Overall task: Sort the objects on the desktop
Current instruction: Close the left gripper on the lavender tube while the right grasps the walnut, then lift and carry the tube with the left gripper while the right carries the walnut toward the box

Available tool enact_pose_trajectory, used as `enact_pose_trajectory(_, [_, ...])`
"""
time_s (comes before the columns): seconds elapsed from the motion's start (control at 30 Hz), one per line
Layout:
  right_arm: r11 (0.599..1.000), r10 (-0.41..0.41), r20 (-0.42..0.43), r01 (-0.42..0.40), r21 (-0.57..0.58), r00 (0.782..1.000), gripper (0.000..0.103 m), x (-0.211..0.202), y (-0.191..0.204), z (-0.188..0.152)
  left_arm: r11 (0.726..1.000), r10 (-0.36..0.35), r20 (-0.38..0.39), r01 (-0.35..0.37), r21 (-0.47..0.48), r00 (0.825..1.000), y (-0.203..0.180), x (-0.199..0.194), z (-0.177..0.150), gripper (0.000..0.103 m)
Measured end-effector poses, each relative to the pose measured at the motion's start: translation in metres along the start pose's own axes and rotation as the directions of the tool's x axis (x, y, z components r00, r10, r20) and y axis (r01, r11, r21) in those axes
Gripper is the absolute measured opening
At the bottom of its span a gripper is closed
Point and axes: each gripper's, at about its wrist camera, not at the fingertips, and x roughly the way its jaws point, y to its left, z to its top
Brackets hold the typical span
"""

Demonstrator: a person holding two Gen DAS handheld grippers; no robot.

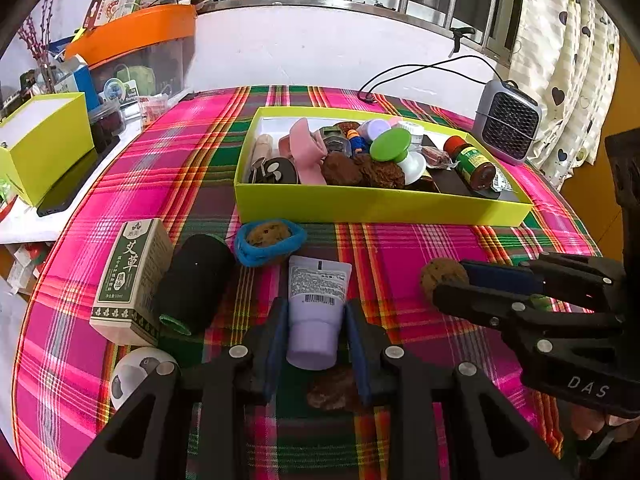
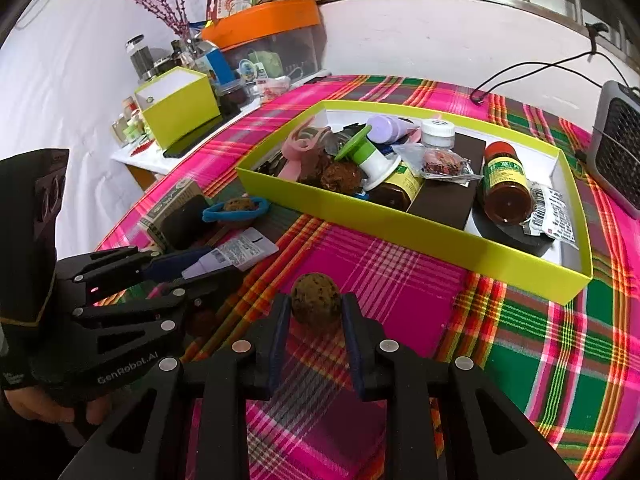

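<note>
Your left gripper [image 1: 316, 316] pinches the lavender tube [image 1: 316, 312] near its cap, on the cloth. Right gripper [image 2: 316, 312] is closed on the brown ball [image 2: 316, 298]. Risk: ball rolls out before the lime-green box [image 2: 420, 224] w/ a loose squeeze.

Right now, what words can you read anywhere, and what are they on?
"DAS": on the right tool's black body.
"GenRobot.AI": on the left tool's black body.
"艾草": on the green and white box.
Purple tube, brown bottles, packets: print too small to read.
</note>
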Motion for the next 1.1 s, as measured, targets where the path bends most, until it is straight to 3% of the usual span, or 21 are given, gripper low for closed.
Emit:
enact_pose_trajectory(0.27, [1.0,-0.008,0.001,0.008,-0.01,1.0,0.028,0.001,0.002,-0.001,1.0,0.02,-0.001,-0.02,0.009,1.0,-0.003,0.002,0.001,0.03])
enact_pose_trajectory(0.43, [1.0,-0.012,0.004,0.012,-0.011,1.0,0.028,0.001,0.003,-0.002,0.999,0.015,-0.008,-0.015,0.049,1.0,-0.01,0.003,0.001,0.046])
enact_pose_trajectory(0.53, [1.0,-0.012,0.006,0.012,-0.009,1.0,0.028,-0.001,0.002,-0.003,0.997,0.027,-0.014,-0.025,0.077,1.0,-0.016,0.005,0.001,0.051])
enact_pose_trajectory(1.1, [1.0,-0.015,0.012,0.014,0.01,1.0,0.027,-0.011,-0.003,-0.011,0.997,0.027,-0.012,-0.027,0.068,1.0,-0.016,0.005,0.001,0.049])
